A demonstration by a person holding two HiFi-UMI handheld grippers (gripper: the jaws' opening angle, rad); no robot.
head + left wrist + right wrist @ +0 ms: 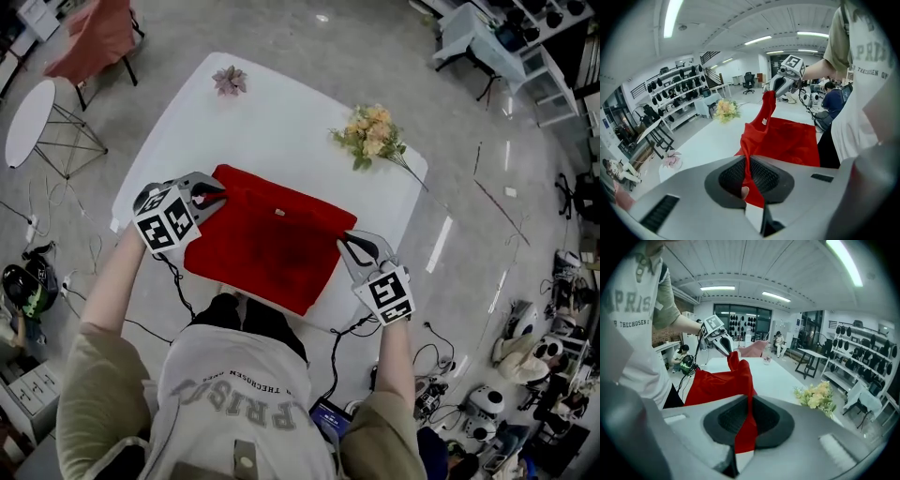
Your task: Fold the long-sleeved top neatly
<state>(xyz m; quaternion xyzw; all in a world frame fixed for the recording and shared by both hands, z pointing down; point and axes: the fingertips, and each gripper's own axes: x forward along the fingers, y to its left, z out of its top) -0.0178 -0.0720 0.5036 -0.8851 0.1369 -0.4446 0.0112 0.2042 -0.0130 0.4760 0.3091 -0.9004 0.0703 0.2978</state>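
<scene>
Head view
Top [267, 239]: red, spread on the near half of the white surface [272, 122], just in front of the person.
Left tongs [214, 199]: closed on the top's far left corner.
Right tongs [349, 246]: closed on the top's right corner.
Bouquet [372, 134]: yellow, on the surface's far right, apart from the top.
Pink flower [230, 81]: at the far edge.

Left gripper view
Left tongs [749, 180]: pinched shut on a strip of red cloth.
Top [787, 140]: pulled up off the surface [712, 140] at both held corners, the rest lying flat.
Right tongs [774, 91]: raised, gripping the opposite corner.

Right gripper view
Right tongs [749, 420]: clamped on a fold of the red cloth.
Top [719, 380]: rising to a peak at the left tongs [725, 348].
Bouquet [815, 394]: to the right, clear of the cloth.
</scene>
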